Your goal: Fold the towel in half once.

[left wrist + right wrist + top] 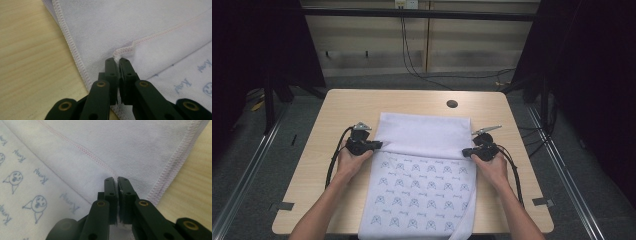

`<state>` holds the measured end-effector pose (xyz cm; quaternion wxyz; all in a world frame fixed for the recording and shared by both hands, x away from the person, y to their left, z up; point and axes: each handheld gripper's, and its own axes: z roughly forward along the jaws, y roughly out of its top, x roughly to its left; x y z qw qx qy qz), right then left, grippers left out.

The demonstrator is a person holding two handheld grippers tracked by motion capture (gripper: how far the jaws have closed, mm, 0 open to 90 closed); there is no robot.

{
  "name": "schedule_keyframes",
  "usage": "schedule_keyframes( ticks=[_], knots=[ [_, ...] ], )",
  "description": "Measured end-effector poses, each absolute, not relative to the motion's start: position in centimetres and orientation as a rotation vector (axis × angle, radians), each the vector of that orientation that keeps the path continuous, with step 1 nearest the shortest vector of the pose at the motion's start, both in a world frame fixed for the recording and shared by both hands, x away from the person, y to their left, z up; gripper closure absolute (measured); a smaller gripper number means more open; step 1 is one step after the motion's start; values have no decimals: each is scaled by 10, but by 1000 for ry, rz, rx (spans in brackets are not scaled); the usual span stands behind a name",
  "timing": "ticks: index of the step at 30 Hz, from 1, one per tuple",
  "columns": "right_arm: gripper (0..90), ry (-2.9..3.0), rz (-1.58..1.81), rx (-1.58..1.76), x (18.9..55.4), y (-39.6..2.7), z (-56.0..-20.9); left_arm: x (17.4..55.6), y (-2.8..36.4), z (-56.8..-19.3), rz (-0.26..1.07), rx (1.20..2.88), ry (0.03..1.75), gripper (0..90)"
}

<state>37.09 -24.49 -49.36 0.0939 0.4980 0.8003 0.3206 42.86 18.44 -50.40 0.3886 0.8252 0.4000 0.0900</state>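
A pale lilac towel (424, 135) printed with blue cat faces lies down the middle of the wooden table (347, 107). Its far part is folded back over the printed side, plain side up. My left gripper (377, 145) is shut on the folded flap's left corner. In the left gripper view the jaws (117, 60) pinch the pink-stitched hem of the towel (150, 20). At the flap's right corner my right gripper (467, 151) is shut too. The right gripper view has its jaws (115, 180) closed on the edge of the cloth (125, 140).
A round cable hole (452, 104) sits in the table's far right part. The towel's near end hangs over the table's front edge. Bare wood borders the towel on both sides. Cables (412, 65) run across the floor behind the table, and dark curtains stand at both sides.
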Motion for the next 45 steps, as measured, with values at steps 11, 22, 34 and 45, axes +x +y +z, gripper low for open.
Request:
schedule_keyframes(
  ticks=[11, 22, 34, 45],
  knots=[
    [866, 2309, 925, 1533, 413, -237, -495, 461, 185, -506, 281, 2064, 1072, 863],
    [865, 2249, 867, 1566, 434, -230, -494, 471, 184, -505, 272, 2052, 1115, 862],
    [612, 2280, 944, 1552, 429, -234, -493, 467, 188, -502, 267, 2042, 1126, 817],
    [507, 2238, 1178, 1403, 362, -252, -454, 442, 200, -490, 255, 2007, 1064, 619]
  ],
)
